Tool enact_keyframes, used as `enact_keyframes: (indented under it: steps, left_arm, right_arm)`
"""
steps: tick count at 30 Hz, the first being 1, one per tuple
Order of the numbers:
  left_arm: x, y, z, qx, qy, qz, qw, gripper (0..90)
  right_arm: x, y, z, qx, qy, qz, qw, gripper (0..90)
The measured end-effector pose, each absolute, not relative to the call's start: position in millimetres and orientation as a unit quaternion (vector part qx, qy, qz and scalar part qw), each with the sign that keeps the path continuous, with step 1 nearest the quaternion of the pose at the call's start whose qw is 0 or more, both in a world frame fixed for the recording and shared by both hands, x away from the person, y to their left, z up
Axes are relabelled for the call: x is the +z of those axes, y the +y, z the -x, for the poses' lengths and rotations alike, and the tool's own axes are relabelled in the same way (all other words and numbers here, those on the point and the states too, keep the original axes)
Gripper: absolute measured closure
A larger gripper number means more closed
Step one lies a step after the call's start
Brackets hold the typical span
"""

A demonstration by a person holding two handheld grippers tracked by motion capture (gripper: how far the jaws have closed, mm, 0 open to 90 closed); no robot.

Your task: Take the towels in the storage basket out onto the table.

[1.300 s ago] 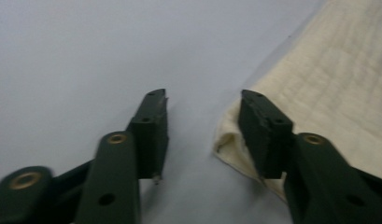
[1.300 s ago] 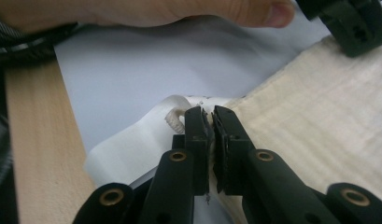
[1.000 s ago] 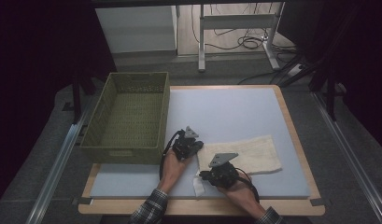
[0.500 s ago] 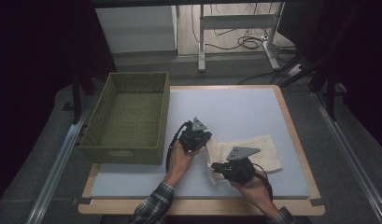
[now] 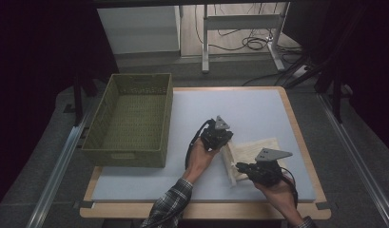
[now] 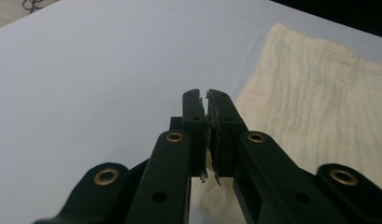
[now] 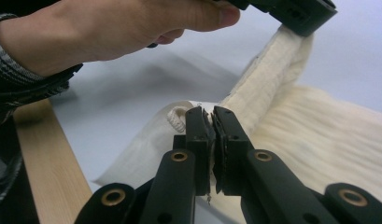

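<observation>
Fingers [image 7: 198, 140] of both grippers are pinching one side of the cream cloth [image 5: 258, 149], lifting that edge off the blue mat [image 5: 258, 109] so it can fold over. Left gripper [image 5: 224, 141] holds the far corner, right gripper [image 5: 239, 167] the near one. Past the cloth is bare mat, with the green basket [image 5: 130, 121] well apart.

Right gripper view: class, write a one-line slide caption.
Right gripper pinches the cream cloth's edge while the left gripper lifts its far corner.
</observation>
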State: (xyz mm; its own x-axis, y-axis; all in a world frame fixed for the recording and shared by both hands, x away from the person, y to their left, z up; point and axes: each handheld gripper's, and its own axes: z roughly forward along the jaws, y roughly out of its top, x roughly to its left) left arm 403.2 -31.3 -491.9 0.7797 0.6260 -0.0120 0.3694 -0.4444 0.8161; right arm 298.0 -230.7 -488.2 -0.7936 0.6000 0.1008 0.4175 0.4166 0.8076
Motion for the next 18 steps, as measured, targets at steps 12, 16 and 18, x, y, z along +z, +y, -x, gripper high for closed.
enact_keyframes:
  steps: [12, 16, 18]
  left_arm:
    - [-492.9, -87.1, -419.0, 0.136, 0.262, -0.851, 0.435, 85.8]
    - [-491.9, -100.6, -422.6, 0.134, 0.251, -0.855, 0.433, 85.8]
    - [-490.8, -108.4, -424.1, 0.134, 0.247, -0.855, 0.435, 85.9]
  right_arm:
    - [-493.6, -288.5, -298.7, 0.442, 0.812, -0.360, 0.124, 85.4]
    - [-494.7, -302.3, -298.9, 0.440, 0.807, -0.373, 0.129, 85.4]
    - [-494.2, -309.8, -298.5, 0.440, 0.803, -0.381, 0.131, 85.4]
